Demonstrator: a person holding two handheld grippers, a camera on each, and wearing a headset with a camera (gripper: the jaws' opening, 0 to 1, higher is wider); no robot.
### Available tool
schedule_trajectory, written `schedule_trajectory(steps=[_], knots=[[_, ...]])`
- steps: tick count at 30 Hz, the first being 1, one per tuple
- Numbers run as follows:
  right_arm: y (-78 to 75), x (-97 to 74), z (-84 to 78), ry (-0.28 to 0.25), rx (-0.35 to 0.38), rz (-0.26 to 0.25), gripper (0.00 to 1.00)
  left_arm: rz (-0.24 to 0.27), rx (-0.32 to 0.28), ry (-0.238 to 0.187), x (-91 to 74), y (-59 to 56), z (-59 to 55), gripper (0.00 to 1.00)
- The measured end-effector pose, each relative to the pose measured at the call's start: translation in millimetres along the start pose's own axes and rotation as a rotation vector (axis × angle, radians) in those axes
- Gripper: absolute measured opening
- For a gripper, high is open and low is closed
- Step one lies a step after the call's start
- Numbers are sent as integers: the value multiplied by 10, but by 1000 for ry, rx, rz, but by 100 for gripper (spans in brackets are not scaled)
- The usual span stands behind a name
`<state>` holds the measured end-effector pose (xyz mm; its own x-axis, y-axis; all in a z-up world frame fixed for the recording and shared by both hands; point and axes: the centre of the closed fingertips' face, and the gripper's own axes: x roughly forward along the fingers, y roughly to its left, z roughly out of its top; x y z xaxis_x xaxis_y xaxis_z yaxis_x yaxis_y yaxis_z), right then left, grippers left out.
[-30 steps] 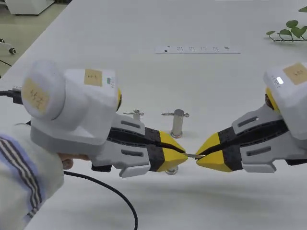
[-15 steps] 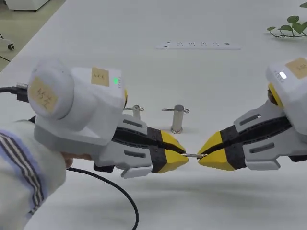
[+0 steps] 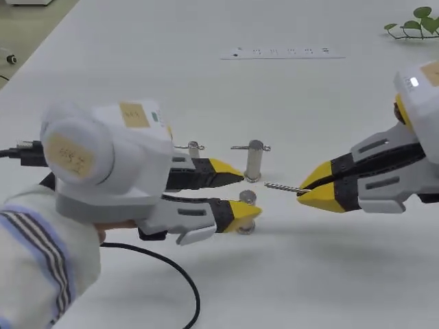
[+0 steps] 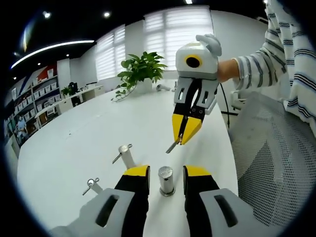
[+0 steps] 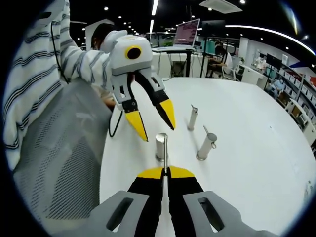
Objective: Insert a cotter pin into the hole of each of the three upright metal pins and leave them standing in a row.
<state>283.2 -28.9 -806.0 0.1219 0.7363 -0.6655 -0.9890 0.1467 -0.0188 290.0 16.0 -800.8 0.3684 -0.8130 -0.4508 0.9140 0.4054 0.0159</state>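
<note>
Three upright metal pins stand on the white table. The nearest pin [image 3: 246, 199] [image 4: 166, 179] [image 5: 161, 144] has a bare top and stands between the spread jaws of my left gripper [image 3: 245, 195] [image 4: 166, 172] [image 5: 157, 129], which is open and does not touch it. My right gripper [image 3: 305, 192] [image 4: 185, 134] [image 5: 165, 172] is shut on a thin cotter pin [image 3: 280, 186] [image 4: 172, 146] [image 5: 165, 153], whose free end points at that pin from a short way off. The middle pin [image 3: 255, 162] [image 5: 207, 143] and the far pin [image 3: 194, 147] [image 5: 193, 117] each carry a cotter pin through the top.
A white power strip [image 3: 282, 52] lies further back on the table. A green plant [image 3: 413, 23] sits at the far right corner. A black cable [image 3: 171, 271] trails from the left gripper across the near table. A mesh chair [image 4: 266, 148] stands beside the table.
My left gripper has opened, uncovering the near metal pin between its jaws. My right gripper has drawn back to the right with the cotter pin, away from the left gripper's tips.
</note>
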Motion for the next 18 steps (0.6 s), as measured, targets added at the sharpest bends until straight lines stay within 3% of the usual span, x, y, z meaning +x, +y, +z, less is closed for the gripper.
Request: schedule_trajectory(steps=[11, 18], knots=[[-6, 61, -98, 6, 10, 16, 4, 16, -78, 63, 142, -17, -213, 21], [-45, 86, -131, 17, -23, 39, 4, 29, -137, 71, 226, -6, -261, 16]])
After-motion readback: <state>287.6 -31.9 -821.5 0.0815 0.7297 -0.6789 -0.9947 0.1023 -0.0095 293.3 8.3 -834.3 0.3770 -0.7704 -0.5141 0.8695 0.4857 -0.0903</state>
